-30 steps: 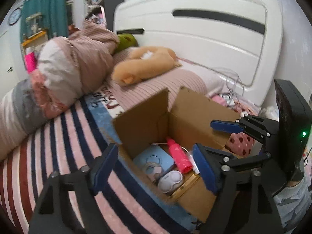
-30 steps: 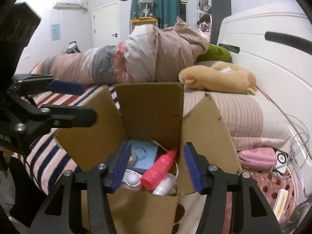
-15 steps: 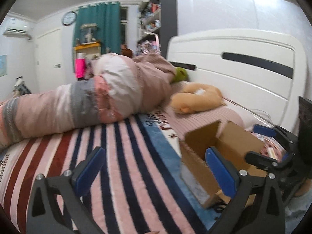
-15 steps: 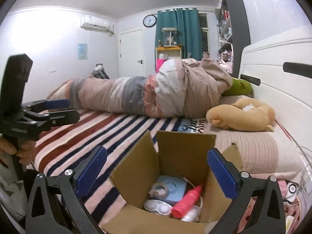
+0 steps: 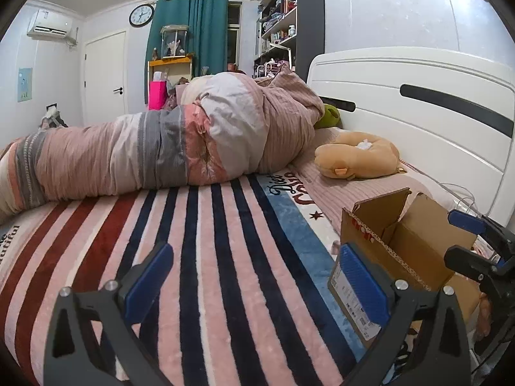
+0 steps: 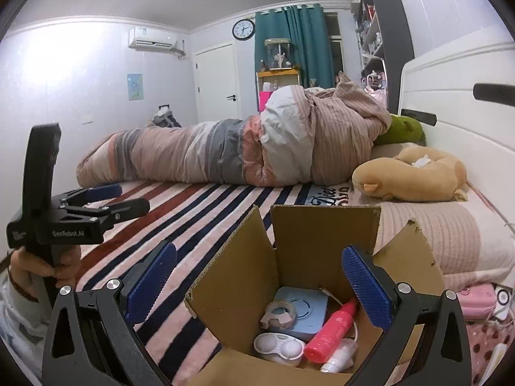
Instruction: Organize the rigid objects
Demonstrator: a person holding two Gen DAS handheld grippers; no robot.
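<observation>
An open cardboard box (image 6: 309, 244) stands on the bed near the headboard; the left wrist view shows it at the right (image 5: 415, 234). Inside lie a pink bottle (image 6: 331, 331), a light blue square device (image 6: 305, 312), a white lens case (image 6: 278, 349), a tape roll (image 6: 278, 313) and a small white bottle (image 6: 338, 358). My right gripper (image 6: 257, 281) hovers open above the box's near side, with nothing between its pads. My left gripper (image 5: 254, 276) is open and empty over the striped blanket, left of the box. A hand holds it at the left of the right wrist view (image 6: 125, 197).
A striped blanket (image 5: 206, 244) covers the bed. A rolled duvet (image 5: 161, 148) lies across its far side. A tan plush toy (image 5: 357, 157) and a green cushion (image 6: 402, 130) rest by the white headboard (image 5: 418, 103). A pink case (image 6: 476, 297) and cables lie right of the box.
Both grippers opened wide. The left one swung left, away from the box and out over the striped blanket. The right one drew back and tilted up from the box's contents.
</observation>
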